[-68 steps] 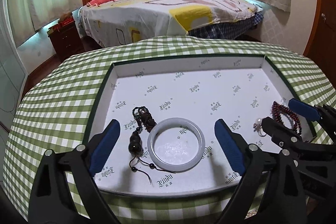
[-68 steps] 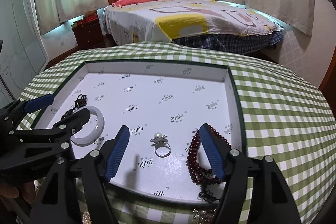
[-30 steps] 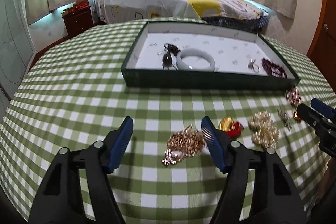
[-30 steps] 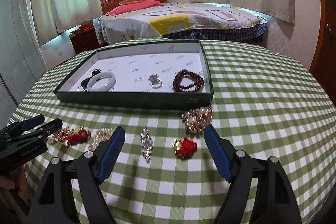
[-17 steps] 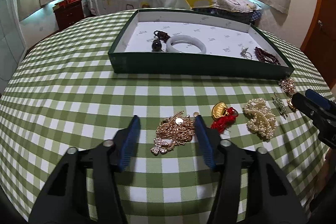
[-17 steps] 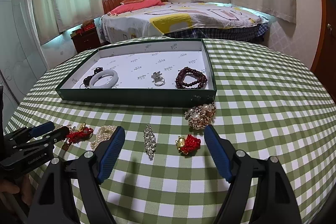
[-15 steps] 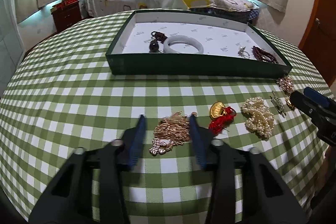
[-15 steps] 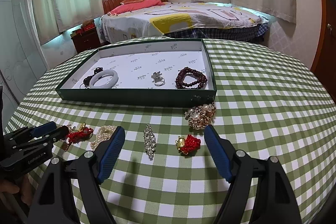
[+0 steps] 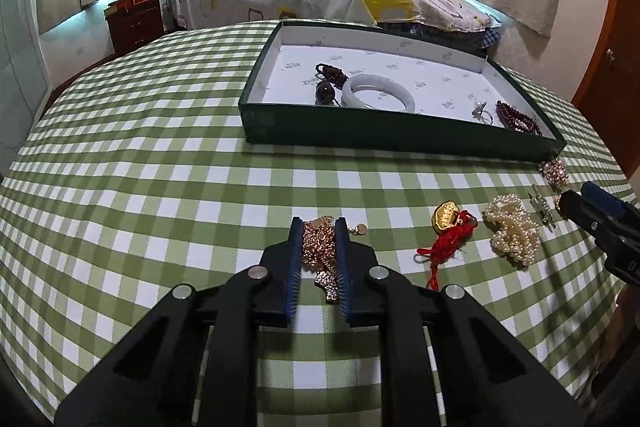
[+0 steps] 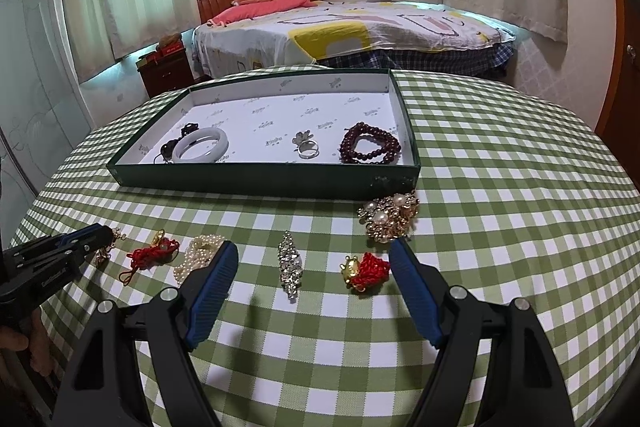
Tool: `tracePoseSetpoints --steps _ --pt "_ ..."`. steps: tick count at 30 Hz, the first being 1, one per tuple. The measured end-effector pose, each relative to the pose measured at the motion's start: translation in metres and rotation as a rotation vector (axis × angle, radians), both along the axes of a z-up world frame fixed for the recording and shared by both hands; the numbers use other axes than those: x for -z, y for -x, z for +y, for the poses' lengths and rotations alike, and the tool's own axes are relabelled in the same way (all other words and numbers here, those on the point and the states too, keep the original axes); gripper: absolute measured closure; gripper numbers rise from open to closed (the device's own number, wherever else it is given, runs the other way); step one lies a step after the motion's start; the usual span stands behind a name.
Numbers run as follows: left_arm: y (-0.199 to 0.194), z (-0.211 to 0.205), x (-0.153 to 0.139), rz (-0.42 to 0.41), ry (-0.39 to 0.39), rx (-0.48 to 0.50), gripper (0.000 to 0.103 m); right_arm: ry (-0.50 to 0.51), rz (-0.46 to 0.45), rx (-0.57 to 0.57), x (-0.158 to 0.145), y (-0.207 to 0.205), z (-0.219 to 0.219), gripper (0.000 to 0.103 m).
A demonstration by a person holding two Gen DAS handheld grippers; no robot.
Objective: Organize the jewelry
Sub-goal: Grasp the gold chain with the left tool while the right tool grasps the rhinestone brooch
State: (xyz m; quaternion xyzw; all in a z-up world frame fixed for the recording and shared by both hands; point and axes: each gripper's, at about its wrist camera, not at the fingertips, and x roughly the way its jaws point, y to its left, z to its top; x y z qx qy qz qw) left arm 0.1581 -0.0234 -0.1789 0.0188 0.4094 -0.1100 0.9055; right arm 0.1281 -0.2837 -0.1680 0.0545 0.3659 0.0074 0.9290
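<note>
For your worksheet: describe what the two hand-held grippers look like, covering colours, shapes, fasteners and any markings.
Both the left gripper and right gripper are matte black plastic frames with angular cut-outs and round silver pivot screws. Their jaws carry long blue ribbed pads. The right wrist view shows small white lettering, too small to read, on the left gripper's side.

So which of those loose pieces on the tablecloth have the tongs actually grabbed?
The gold chain cluster, farthest left in the row: the left tongs are shut on it. The rest lie untouched.

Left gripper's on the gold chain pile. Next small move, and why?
Probably lift straight up. The left gripper has just closed, its pads squeezing the gold chain necklace, which lies on the checked tablecloth. The green tray has bare floor for it.
</note>
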Motion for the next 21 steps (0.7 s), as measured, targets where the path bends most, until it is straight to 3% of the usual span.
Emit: tracePoseSetpoints --steps 1,3,5,7,12,16,21 --pt "0.000 -0.001 0.000 -0.003 -0.010 -0.008 0.081 0.001 0.000 -0.001 0.000 -0.001 0.001 0.027" --pt "-0.001 -0.001 0.001 -0.004 -0.022 -0.019 0.056 0.001 0.000 -0.001 0.000 -0.001 0.001 0.027" --pt "-0.002 -0.001 0.002 0.001 -0.022 -0.019 0.054 0.001 0.005 -0.002 0.000 -0.001 0.002 0.027" --pt "-0.003 -0.002 0.003 0.001 -0.034 -0.019 0.055 0.000 0.012 -0.004 0.001 -0.002 0.003 0.027" --pt "-0.002 -0.002 0.002 -0.011 -0.045 -0.018 0.084 0.001 0.029 -0.024 0.003 -0.004 0.007 0.030" --pt "-0.002 0.001 0.002 -0.010 -0.028 -0.020 0.086 -0.005 0.057 -0.049 0.006 -0.010 0.011 0.049" --pt "-0.001 0.004 0.001 -0.008 -0.008 -0.019 0.086 -0.007 0.094 -0.072 0.015 -0.016 0.014 0.062"
